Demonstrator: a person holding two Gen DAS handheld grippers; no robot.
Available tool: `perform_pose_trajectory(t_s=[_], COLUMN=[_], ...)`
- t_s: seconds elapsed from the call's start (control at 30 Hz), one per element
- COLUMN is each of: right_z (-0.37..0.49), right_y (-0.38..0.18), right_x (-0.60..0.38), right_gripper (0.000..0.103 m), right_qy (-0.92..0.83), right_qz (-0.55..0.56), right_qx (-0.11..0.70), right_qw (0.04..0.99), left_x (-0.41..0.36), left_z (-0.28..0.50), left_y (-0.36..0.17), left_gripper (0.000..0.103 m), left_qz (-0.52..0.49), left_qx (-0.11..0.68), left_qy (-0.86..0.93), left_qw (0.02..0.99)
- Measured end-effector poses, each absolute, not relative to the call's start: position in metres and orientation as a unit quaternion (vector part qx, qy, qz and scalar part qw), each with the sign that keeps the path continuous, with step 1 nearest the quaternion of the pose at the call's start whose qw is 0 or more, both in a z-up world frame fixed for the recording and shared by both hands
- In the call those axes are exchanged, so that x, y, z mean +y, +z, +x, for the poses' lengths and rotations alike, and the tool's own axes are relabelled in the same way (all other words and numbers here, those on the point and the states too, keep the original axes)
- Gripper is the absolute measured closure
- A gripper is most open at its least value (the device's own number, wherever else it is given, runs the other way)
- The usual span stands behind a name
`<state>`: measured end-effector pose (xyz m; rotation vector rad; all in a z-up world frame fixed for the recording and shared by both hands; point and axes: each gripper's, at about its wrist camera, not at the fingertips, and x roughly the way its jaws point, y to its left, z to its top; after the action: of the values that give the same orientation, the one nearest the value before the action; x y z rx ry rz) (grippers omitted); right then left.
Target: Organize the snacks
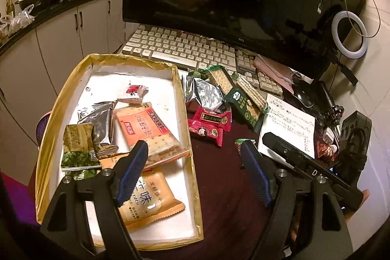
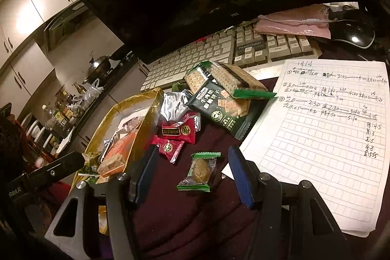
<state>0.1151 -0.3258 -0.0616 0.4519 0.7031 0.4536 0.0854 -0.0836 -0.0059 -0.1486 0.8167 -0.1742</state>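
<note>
Green-wrapped candy [image 2: 198, 171] on cloth just ahead of right claw [image 2: 192, 162], fingers apart, empty.

Left gripper [image 1: 195, 150]: jaws stand wide apart, nothing between the blue pads [image 1: 132, 169]. Tilted steeply downward, hanging over the near part of the table; its left finger lies over the box's near right area, its right finger over the dark cloth. No contact seen.

Right gripper [image 2: 192, 155]: jaws also well apart, pads [image 2: 240, 174] clear of everything. Pitched down at a shallower angle over the near edge of the table. Its black body shows at the right in the left wrist view, a fingertip of the holding hand [image 1: 365, 194] beside it.
</note>
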Motion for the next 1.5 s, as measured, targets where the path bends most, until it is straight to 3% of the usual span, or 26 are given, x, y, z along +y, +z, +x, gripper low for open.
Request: perform_pose_trajectory(t_s=[1.5], right_z=[0.115], right_y=[-0.062], right_x=[-0.327], right_gripper=[0.044], right_qy=[0.234], right_qz=[0.221], right_qx=[0.338], right_qw=[0.885], left_x=[-0.102], left_z=[0.088], left_y=[-0.011], left_gripper=[0.024], left_qz=[-0.057], left_qx=[0.415], left_qy=[-0.092], left_qw=[0.904])
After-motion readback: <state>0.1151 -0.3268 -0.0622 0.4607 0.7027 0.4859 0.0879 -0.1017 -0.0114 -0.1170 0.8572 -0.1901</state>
